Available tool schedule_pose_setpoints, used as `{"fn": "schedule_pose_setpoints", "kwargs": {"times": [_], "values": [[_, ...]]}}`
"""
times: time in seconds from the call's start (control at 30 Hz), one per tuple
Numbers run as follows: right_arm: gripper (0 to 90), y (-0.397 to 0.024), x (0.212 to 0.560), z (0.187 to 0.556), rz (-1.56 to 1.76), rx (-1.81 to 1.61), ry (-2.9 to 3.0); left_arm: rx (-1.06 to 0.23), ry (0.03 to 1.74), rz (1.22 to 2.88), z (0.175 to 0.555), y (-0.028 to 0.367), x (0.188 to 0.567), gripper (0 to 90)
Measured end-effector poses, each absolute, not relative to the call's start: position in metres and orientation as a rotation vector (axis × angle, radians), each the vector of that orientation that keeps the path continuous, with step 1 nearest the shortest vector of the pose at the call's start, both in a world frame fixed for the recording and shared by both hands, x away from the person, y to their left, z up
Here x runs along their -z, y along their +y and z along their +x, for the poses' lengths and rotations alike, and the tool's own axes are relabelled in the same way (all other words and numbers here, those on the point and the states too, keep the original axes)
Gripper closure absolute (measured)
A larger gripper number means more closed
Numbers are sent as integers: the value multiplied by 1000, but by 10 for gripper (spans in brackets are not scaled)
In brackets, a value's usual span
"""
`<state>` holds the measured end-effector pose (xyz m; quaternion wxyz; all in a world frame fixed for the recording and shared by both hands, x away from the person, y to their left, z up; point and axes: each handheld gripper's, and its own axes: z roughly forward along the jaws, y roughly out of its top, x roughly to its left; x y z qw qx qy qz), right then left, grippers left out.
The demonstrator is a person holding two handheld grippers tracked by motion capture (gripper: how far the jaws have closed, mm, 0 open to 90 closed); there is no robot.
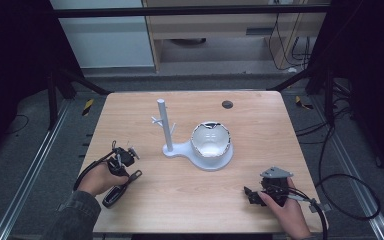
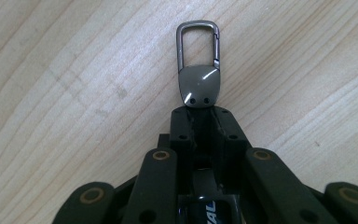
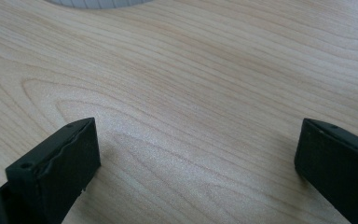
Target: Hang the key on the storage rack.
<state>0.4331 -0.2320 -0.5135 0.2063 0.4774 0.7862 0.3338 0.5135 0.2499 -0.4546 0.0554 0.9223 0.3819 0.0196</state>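
Two claws are working at the pale wooden worktop (image 1: pixel 190 200), and the step in hand looks like the pick-up of a key fob. The left claw (image 2: pixel 200 116) is pressing its black jaws together on the strap of a dark grey metal key fob with a rectangular snap-hook loop (image 2: pixel 198 65), whose hook end is sticking out just past the jaw tips over the wood; in the high view the fob (image 1: pixel 122 187) is lying at the near left of the worktop, just beside the person's left hand (image 1: pixel 100 179). The right claw (image 3: pixel 196 154) is standing with its jaws wide apart and nothing between them, resting near the front right edge, well apart from the fob. In the middle of the worktop a white plastic stand with an upright post and short pegs (image 1: pixel 166 131) is sharing its base with a white bowl-shaped dish (image 1: pixel 210 142). Judging from this layout, the grip is made and the fob is about to be carried to the stand, probably to be hung by its loop on a peg or dropped in the dish. The next move is calling for a lift clear of the wood, a firm hold on the strap, and a turn of the wrist so the open loop is facing a peg.
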Motion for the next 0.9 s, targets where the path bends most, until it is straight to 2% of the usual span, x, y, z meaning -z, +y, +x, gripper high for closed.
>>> {"fn": "schedule_pose_setpoints", "kwargs": {"times": [0.43, 0.9], "values": [[4, -232, 513, 433, 1327, -930, 2192, -100, 1163, 2642, 498, 279, 448, 802], [4, -232, 513, 433, 1331, -931, 2189, -236, 1130, 2303, 472, 312, 424, 805]]}}
